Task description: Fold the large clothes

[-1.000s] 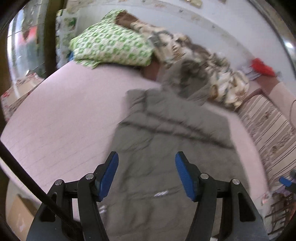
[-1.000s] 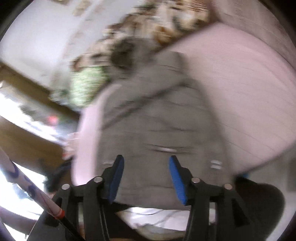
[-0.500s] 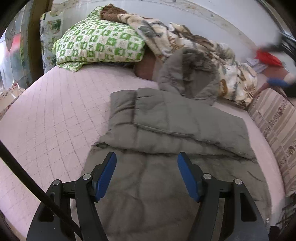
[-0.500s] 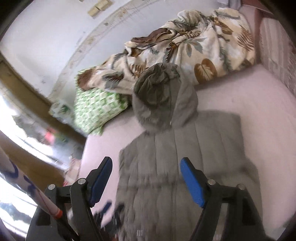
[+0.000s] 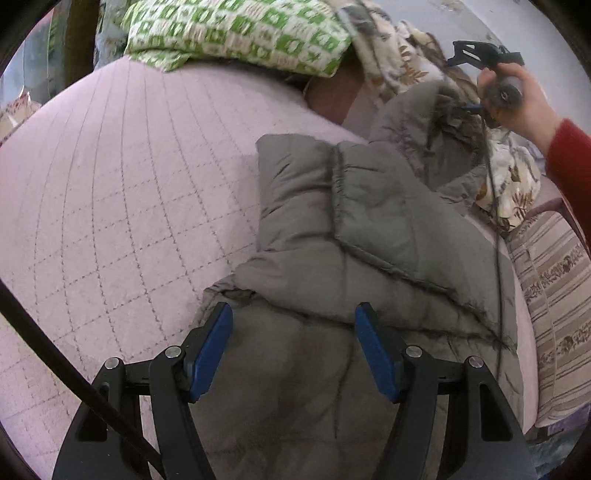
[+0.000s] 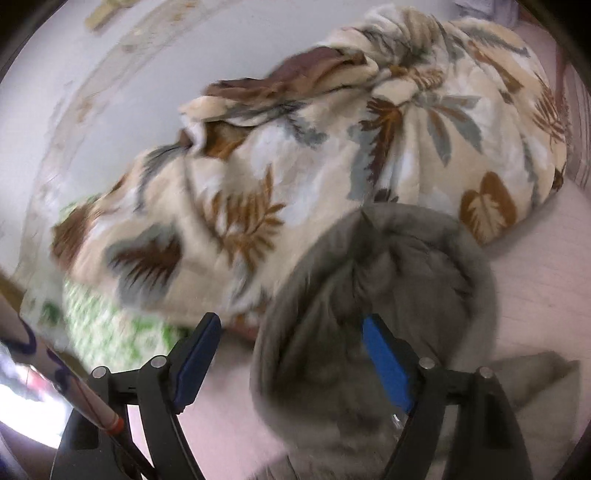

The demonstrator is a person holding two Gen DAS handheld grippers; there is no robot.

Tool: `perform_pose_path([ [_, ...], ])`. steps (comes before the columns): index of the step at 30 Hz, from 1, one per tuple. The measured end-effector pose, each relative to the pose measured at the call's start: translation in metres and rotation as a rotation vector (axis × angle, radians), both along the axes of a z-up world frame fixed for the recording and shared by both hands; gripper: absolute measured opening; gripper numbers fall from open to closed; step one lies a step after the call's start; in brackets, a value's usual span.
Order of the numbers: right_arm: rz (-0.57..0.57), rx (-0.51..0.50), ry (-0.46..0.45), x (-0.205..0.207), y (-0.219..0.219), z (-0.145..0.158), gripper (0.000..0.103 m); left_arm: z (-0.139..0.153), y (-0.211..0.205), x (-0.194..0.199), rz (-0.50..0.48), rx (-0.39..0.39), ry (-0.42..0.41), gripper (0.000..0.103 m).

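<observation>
Jacket: a big grey puffy jacket lay flat on the pink quilted bed, with its sleeves folded across its body.
Hood: the grey hood sat at the top end of the jacket, right beside a leaf-print blanket.
Left gripper: the left gripper hung over the lower part of the jacket, near the folded sleeve edge. Its blue jaws were spread wide, with grey cloth showing between them. I could not tell if they touched the cloth.
Right gripper: the right gripper was up by the hood. Its jaws had just been opening and stood wide apart. The hood's side lay between them, but they did not squeeze it.
Hand: a hand in a red sleeve held the right gripper.
Pillow: a green checked pillow lay at the head of the bed.
</observation>
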State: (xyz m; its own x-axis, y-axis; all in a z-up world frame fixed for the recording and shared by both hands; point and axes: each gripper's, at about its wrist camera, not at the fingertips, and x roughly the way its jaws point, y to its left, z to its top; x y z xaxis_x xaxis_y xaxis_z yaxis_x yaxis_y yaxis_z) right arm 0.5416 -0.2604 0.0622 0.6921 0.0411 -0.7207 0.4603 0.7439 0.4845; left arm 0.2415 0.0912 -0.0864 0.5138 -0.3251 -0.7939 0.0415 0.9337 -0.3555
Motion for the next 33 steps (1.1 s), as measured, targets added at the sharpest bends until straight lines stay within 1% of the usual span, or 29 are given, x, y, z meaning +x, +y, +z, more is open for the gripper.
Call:
perform_pose_path([
  [2, -0.016, 0.005, 0.018, 0.017, -0.001, -0.009, 0.083, -0.003, 0.002, 0.003, 0.007, -0.011, 0.017, 0.068],
  [3, -0.011, -0.030, 0.042, 0.023, 0.000, -0.012, 0.083, -0.003, 0.003, 0.004, 0.009, -0.017, 0.019, 0.068],
  [4, 0.006, -0.075, 0.070, 0.026, 0.003, -0.014, 0.063, -0.002, 0.003, 0.003, 0.010, -0.018, 0.018, 0.068],
  [5, 0.029, -0.109, 0.103, 0.026, 0.006, -0.016, 0.019, 0.000, 0.003, 0.002, 0.011, -0.017, 0.019, 0.068],
  [6, 0.054, -0.125, 0.129, 0.023, 0.009, -0.018, 0.010, 0.002, 0.004, 0.001, 0.012, -0.018, 0.017, 0.068],
  [7, 0.072, -0.138, 0.122, 0.013, 0.012, -0.015, 0.010, 0.003, 0.004, -0.001, 0.012, -0.019, 0.015, 0.068],
  [9, 0.107, -0.204, 0.102, -0.012, 0.022, -0.002, 0.009, 0.011, 0.004, -0.007, 0.008, -0.009, 0.010, 0.068],
  [11, 0.155, -0.260, 0.083, -0.048, 0.036, 0.015, 0.008, 0.017, 0.005, -0.012, 0.018, 0.008, -0.006, 0.068],
  [15, 0.266, -0.312, 0.049, -0.136, 0.072, 0.039, 0.008, 0.030, 0.012, -0.024, 0.053, 0.052, -0.065, 0.068],
  [18, 0.351, -0.346, 0.047, -0.211, 0.102, 0.040, 0.007, 0.034, 0.023, -0.036, 0.079, 0.074, -0.083, 0.068],
  [20, 0.386, -0.364, 0.059, -0.260, 0.117, 0.029, 0.007, 0.033, 0.032, -0.039, 0.095, 0.062, -0.067, 0.068],
  [22, 0.426, -0.375, 0.082, -0.309, 0.133, 0.008, 0.007, 0.032, 0.042, -0.040, 0.118, 0.036, -0.050, 0.068],
  [24, 0.453, -0.359, 0.112, -0.346, 0.145, -0.020, 0.007, 0.031, 0.053, -0.041, 0.148, 0.028, -0.047, 0.068],
  [25, 0.455, -0.347, 0.124, -0.355, 0.147, -0.032, 0.007, 0.030, 0.056, -0.041, 0.160, 0.031, -0.048, 0.068],
  [26, 0.454, -0.318, 0.153, -0.363, 0.148, -0.051, 0.007, 0.029, 0.058, -0.041, 0.170, 0.035, -0.047, 0.068],
  [28, 0.417, -0.276, 0.196, -0.363, 0.143, -0.083, 0.007, 0.026, 0.061, -0.042, 0.186, 0.037, -0.037, 0.068],
  [29, 0.397, -0.279, 0.207, -0.360, 0.141, -0.097, 0.007, 0.025, 0.062, -0.044, 0.192, 0.031, -0.030, 0.068],
  [31, 0.362, -0.296, 0.231, -0.354, 0.136, -0.120, 0.007, 0.023, 0.063, -0.046, 0.198, 0.018, -0.021, 0.068],
  [32, 0.353, -0.281, 0.244, -0.350, 0.133, -0.128, 0.007, 0.023, 0.063, -0.047, 0.199, 0.013, -0.021, 0.068],
  [33, 0.351, -0.244, 0.263, -0.346, 0.128, -0.139, 0.007, 0.024, 0.064, -0.049, 0.200, 0.012, -0.025, 0.068],
])
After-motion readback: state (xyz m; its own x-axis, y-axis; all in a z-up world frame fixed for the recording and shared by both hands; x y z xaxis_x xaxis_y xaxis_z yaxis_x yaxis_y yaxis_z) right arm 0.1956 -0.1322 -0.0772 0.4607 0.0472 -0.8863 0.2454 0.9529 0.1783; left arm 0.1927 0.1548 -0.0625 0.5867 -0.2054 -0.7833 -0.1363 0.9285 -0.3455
